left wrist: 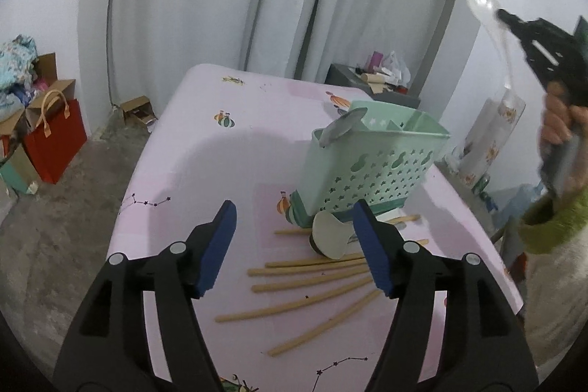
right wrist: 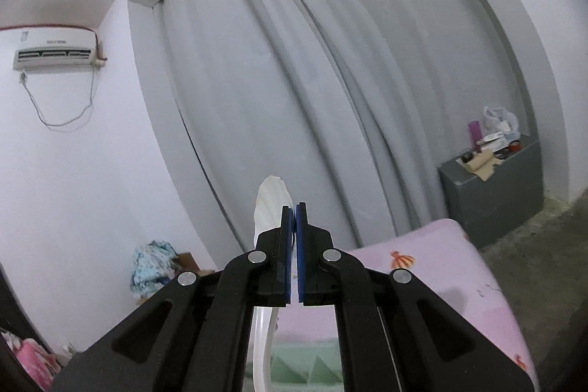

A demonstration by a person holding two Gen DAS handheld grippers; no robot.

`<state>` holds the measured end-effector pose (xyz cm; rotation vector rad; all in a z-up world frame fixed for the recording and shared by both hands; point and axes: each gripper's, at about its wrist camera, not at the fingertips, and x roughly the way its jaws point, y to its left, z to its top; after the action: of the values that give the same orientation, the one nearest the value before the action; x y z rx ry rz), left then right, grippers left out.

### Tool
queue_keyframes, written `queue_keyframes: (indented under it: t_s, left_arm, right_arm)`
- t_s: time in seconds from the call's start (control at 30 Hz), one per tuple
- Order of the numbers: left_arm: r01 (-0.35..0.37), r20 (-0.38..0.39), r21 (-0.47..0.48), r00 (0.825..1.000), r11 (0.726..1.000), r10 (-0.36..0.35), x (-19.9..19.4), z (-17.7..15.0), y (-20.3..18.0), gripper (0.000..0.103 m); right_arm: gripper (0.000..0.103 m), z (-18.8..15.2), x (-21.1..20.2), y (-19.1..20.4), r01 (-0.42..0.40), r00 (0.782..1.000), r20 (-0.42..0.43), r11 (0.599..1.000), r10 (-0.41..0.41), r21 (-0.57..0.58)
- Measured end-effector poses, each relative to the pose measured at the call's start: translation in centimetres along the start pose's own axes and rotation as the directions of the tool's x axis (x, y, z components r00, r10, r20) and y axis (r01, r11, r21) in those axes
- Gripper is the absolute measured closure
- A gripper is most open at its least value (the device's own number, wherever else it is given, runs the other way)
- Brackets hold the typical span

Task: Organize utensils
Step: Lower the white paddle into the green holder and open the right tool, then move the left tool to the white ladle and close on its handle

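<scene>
Spoon [right wrist: 270, 208] clamped in right gripper [right wrist: 293, 208]; left gripper [left wrist: 294, 219] wide apart, holding nothing.

spoon [right wrist: 270, 208] handle: hidden behind hand-held gripper | green holder [right wrist: 305, 368]: cut off by bottom edge

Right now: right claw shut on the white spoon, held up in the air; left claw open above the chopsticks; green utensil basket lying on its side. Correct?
One error: the green utensil basket stands upright on the table, as the left wrist view shows. The rest holds: right claw is shut on the white spoon in the air, and left claw is open above the chopsticks.
</scene>
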<state>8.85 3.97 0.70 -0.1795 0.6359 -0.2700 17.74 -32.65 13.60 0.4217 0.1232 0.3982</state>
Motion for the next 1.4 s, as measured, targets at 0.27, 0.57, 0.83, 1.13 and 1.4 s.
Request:
queue_keyframes:
  t_s: [0.27, 0.57, 0.83, 1.13, 1.4]
  left_arm:
    - [-0.018, -0.014, -0.021, 1.0, 1.0, 0.018, 1.1, 0.0, 0.6, 0.04]
    - [-0.023, -0.055, -0.05, 0.998, 0.998, 0.02, 3.1, -0.5, 1.5, 0.04]
    - [-0.01, -0.059, -0.077, 0.998, 0.997, 0.006, 4.0, -0.7, 1.7, 0.04]
    - [-0.015, -0.06, -0.086, 0.998, 0.996, 0.01, 3.8, -1.1, 1.4, 0.04]
    - [-0.018, -0.063, -0.094, 0.998, 0.995, 0.012, 3.1, -1.8, 0.9, 0.04]
  right_arm:
    - [0.101, -4.1, 6.7, -1.0, 0.074, 0.996, -0.033, 0.99, -0.079, -0.123]
    - [0.1, -7.7, 8.9, -1.7, 0.121, 0.985, -0.089, 0.954, -0.15, -0.274]
    - [0.1, -9.2, 5.9, -1.1, 0.131, 0.983, -0.08, 0.931, -0.167, -0.34]
    - [0.064, -10.5, 1.4, 0.1, 0.147, 0.979, -0.078, 0.916, -0.189, -0.372]
    - [0.059, -10.4, -1.3, 0.7, 0.173, 0.973, -0.08, 0.917, -0.215, -0.359]
